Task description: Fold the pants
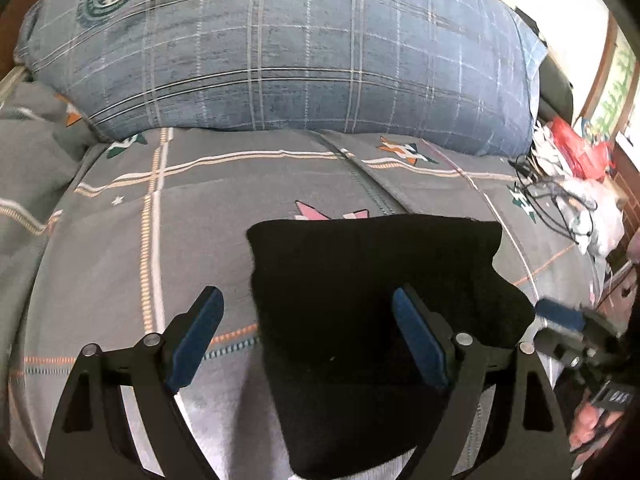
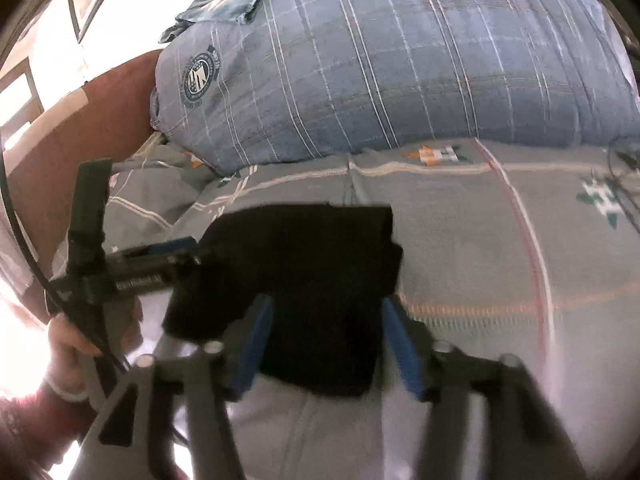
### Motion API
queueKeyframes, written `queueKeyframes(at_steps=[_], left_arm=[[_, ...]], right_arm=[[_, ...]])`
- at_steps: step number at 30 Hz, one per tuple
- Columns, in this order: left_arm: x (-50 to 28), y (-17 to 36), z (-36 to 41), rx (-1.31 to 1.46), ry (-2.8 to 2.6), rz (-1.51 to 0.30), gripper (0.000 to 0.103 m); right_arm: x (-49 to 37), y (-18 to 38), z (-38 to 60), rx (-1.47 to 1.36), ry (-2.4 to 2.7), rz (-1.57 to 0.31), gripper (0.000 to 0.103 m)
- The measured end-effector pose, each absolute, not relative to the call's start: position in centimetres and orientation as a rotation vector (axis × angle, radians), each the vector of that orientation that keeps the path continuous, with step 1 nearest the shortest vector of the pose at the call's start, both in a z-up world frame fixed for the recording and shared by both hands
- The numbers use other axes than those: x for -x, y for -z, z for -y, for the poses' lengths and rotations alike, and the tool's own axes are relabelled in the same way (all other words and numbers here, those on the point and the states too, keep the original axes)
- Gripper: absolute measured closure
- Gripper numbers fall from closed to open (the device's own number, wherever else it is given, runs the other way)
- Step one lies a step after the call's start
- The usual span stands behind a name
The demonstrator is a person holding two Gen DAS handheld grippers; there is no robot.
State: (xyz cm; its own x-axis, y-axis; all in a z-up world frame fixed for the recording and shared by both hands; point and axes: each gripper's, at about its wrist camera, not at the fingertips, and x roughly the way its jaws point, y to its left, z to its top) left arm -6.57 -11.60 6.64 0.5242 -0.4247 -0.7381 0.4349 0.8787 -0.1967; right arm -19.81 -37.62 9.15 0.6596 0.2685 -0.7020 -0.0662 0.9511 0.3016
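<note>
The black pants lie folded into a compact stack on the grey patterned bedspread. My left gripper is open just above the stack's left edge, one finger over the spread and one over the cloth. My right gripper is open, both blue pads straddling the near part of the pants. The right gripper also shows at the right edge of the left wrist view, beside the stack. The left gripper shows in the right wrist view, at the stack's left side.
A large blue plaid pillow lies behind the pants, with a blue garment on top. Black cables and a heap of white and red bags sit at the bed's right edge. A brown headboard is on the left.
</note>
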Motion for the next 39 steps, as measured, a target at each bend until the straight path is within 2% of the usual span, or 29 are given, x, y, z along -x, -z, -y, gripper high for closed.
queueKeyframes(at_steps=[5,7,8,9,16,20,25,27,32,39], left_arm=[[6.8,-6.2,11.6,-0.007,0.507,-0.897,0.016],[7.1,-6.1,11.9,-0.017,0.511,-0.901,0.016],[7.3,-6.2,12.0,-0.022,0.514,-0.901,0.016],[7.6,-6.3,12.0,-0.027,0.516,-0.9,0.016],[8.5,-6.4,12.4,-0.036,0.533,-0.885,0.016],[9.0,-5.5,12.9,-0.043,0.538,-0.913,0.016],[9.5,-5.5,12.9,-0.058,0.528,-0.905,0.016],[9.5,-5.6,12.8,-0.043,0.527,-0.904,0.016],[9.6,-5.3,13.1,-0.064,0.513,-0.896,0.016],[9.3,-4.9,13.2,-0.052,0.512,-0.915,0.016]], right_arm=[[19.7,-8.4,37.9,-0.311,-0.21,-0.812,0.042],[18.9,-7.8,37.7,-0.334,-0.228,-0.818,0.046],[18.6,-7.5,37.4,-0.319,-0.231,-0.835,0.07],[18.6,-7.5,37.0,-0.297,-0.24,-0.846,0.089],[21.0,-8.2,35.6,-0.174,-0.245,-0.863,0.091],[20.4,-7.2,37.1,-0.273,-0.194,-0.862,0.089],[20.7,-9.0,37.9,-0.249,-0.146,-0.831,0.082],[20.8,-9.9,38.7,-0.297,-0.139,-0.786,0.075],[18.7,-11.0,38.4,-0.303,-0.169,-0.748,0.075],[14.5,-8.1,36.6,-0.263,-0.187,-0.827,0.077]])
